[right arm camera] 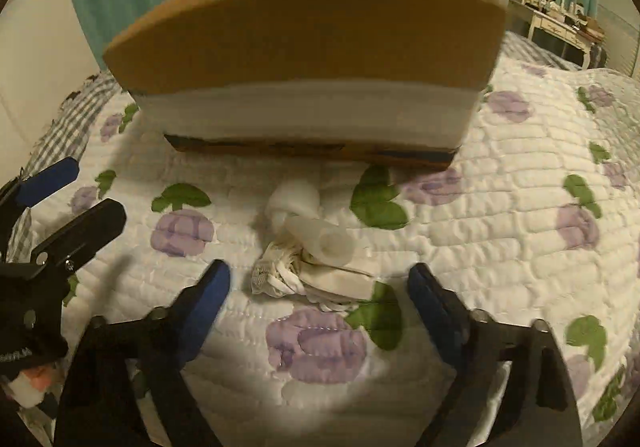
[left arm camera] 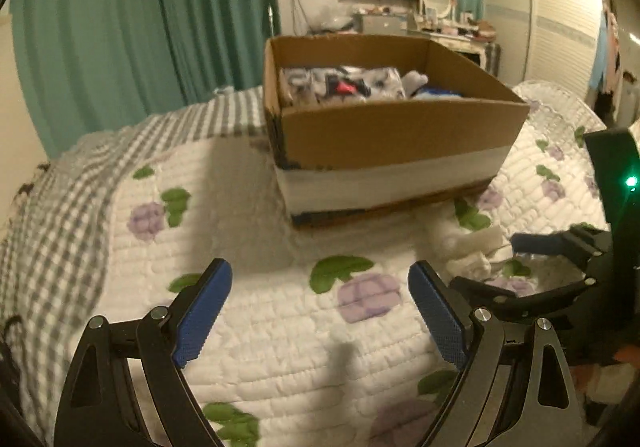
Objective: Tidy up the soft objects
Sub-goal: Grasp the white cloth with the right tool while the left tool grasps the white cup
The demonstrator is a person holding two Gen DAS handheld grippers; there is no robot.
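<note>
Step in hand: pickup approach on the last loose item, judging by layout. White soft bundle (right arm camera: 310,247) lies on the quilted bed (right arm camera: 520,231), just in front of the cardboard box (right arm camera: 304,47), not touching it as far as I can tell. Looks like rolled or knotted white cloth, maybe socks; the view is soft, so I can't say what it is exactly.

Right gripper (right arm camera: 318,289): fingers wide apart, empty, hanging just above and short of the bundle, which sits between the two fingertips' lines. Left gripper (left arm camera: 320,283): fingers also apart, empty, over bare quilt, well left of the bundle. In the left view the bundle (left arm camera: 470,251) shows at right, near the right gripper's blue fingertip (left arm camera: 534,243).

Box is open-topped and already holds folded patterned fabric (left arm camera: 340,83) and something blue at the back right.

Next move, as I read it: right gripper drops forward and down so the fingers straddle the thick rolled part, then closes. Loose ends at the near side may trail or snag on the quilt. After that, lift clear of the box's near wall and release inside.
</note>
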